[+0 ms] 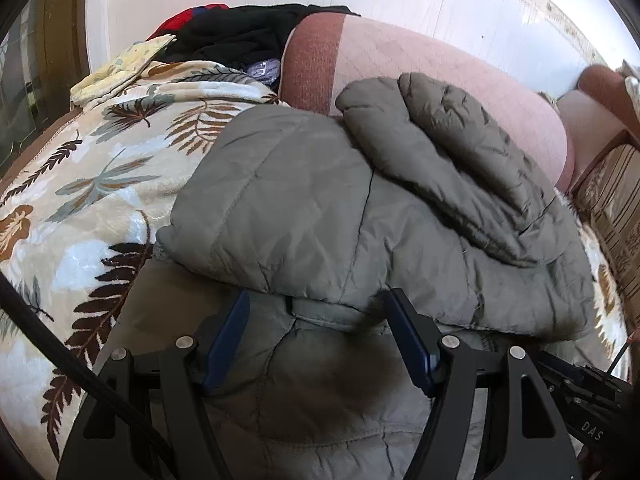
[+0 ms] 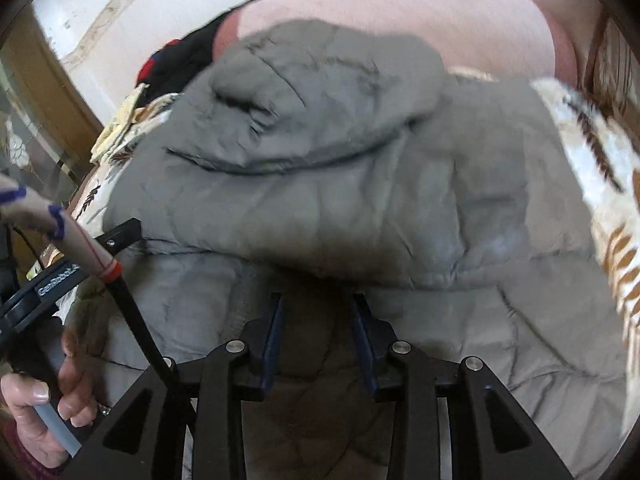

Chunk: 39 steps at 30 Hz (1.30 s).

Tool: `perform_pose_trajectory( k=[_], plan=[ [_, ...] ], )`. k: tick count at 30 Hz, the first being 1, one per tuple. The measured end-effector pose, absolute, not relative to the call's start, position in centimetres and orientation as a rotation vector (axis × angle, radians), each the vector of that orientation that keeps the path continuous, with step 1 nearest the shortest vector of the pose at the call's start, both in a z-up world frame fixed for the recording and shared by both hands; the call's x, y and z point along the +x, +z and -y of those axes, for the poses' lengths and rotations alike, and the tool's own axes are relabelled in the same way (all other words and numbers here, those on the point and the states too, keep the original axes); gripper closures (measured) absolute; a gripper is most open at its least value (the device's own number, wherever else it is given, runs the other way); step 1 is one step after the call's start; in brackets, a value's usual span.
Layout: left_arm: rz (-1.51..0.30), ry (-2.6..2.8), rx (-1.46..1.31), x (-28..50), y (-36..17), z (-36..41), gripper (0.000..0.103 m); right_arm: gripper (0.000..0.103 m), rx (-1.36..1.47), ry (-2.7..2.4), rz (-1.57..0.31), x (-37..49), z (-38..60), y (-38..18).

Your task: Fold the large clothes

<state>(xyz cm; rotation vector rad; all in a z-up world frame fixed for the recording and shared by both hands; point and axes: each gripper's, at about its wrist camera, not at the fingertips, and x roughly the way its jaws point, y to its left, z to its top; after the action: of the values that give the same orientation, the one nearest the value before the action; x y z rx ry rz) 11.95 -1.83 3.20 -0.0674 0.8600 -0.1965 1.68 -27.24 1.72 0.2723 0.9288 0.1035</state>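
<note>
Jacket, grey quilted, lies folded on the leaf-print blanket, far edge against the pink cushion. Left hand-held gripper stands wide at the fold's near edge, gripping nothing. Right hand-held gripper, narrower, pads clear of cloth; blanket bare towards both sides.

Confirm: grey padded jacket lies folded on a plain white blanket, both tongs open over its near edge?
Not quite: the blanket is not plain white but cream with a brown and grey leaf print, as the left wrist view shows. The rest holds: the jacket lies folded on it, and the left tongs and right tongs are open over its near edge.
</note>
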Motion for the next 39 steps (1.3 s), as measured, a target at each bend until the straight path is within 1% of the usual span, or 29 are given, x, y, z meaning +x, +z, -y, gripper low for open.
perform_pose_trajectory(
  k=[5, 8, 11, 13, 16, 39],
  plan=[
    [-0.864, -0.174, -0.036, 12.2, 2.4, 2.2, 0.028, 0.065, 0.322, 0.127, -0.941, 1.9, 27.9, 0.5],
    [-0.851, -0.160, -0.003, 11.9, 2.2, 2.7, 0.028, 0.062, 0.292, 0.127, -0.936, 1.6, 27.3, 0.2],
    [-0.846, -0.156, 0.012, 11.7, 2.2, 2.8, 0.027, 0.054, 0.240, 0.125, -0.930, 1.2, 26.2, 0.4],
    [-0.849, -0.155, 0.017, 11.6, 2.0, 2.9, 0.027, 0.046, 0.191, 0.127, -0.931, 1.1, 25.3, 0.6],
    [-0.848, -0.155, 0.022, 11.5, 2.0, 2.9, 0.027, 0.043, 0.158, 0.119, -0.928, 0.9, 24.9, 0.5],
    [-0.850, -0.153, 0.036, 11.4, 2.0, 3.1, 0.025, 0.035, 0.164, 0.132, -0.922, 0.9, 24.8, 0.3]
  ],
)
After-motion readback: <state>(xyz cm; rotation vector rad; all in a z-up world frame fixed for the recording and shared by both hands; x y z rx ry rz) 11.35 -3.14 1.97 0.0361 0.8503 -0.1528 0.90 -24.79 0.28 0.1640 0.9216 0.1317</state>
